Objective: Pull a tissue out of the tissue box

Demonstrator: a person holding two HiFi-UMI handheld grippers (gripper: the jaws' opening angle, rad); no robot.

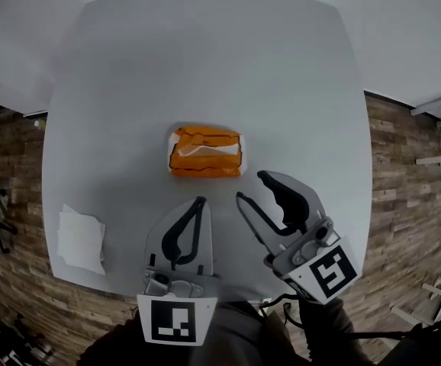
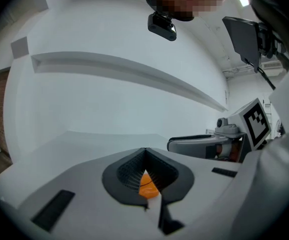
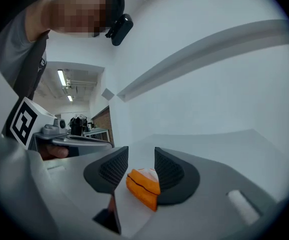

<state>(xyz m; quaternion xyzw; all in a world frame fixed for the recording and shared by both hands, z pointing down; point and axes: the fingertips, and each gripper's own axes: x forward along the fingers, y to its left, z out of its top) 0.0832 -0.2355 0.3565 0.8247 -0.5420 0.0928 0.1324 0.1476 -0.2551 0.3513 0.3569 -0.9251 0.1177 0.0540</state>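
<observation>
Pull not yet begun: the tissue box (image 1: 205, 152) sits apart on the worktop (image 1: 205, 67); left tool (image 1: 199, 201) pinched shut and empty, right tool (image 1: 251, 187) spread wide, both short of it

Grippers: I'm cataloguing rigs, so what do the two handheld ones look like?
The left gripper and right gripper match: pale grey bodies, curved black jaws lined with ribbed black pads, and at the rear a white cube bearing black square markers. The person's sleeve looks dark grey.
</observation>
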